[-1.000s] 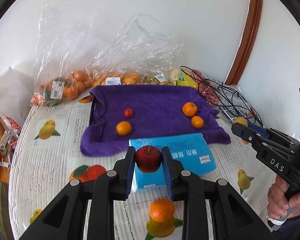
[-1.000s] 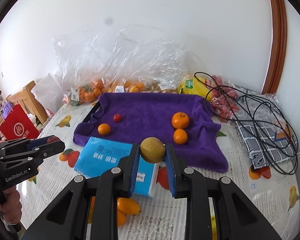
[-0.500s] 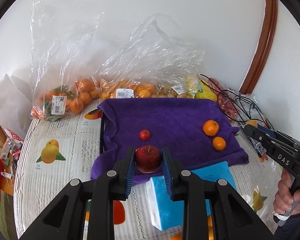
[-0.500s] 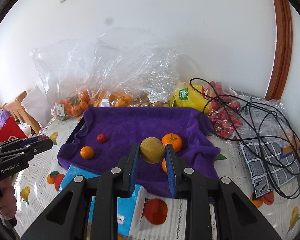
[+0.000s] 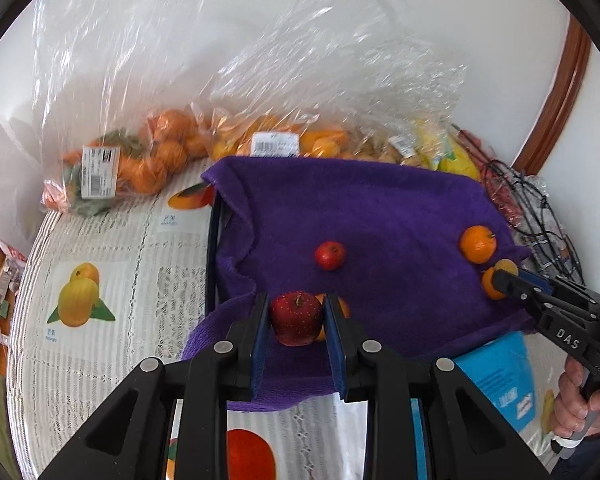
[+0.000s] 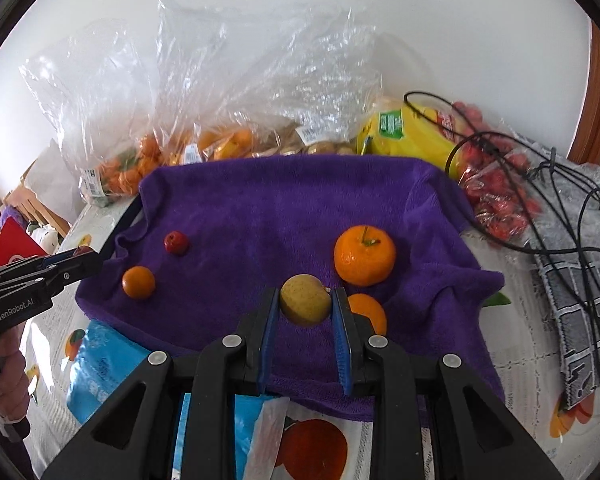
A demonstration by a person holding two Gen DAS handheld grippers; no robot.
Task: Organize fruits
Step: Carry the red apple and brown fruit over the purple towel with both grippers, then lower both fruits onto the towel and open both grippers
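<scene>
My left gripper is shut on a red apple above the near left edge of the purple towel. A small red fruit and an orange lie on the towel; another orange is partly hidden behind the apple. My right gripper is shut on a yellow pear over the towel, beside a large orange and a smaller one. A small orange and the small red fruit lie at the left.
Plastic bags of oranges and other fruit line the wall behind the towel. A blue tissue pack lies in front. Black cables, a red packet and a yellow bag sit at the right.
Both grippers have moved forward over the towel, each still holding its fruit. The blue pack has slipped toward the bottom of both views.
</scene>
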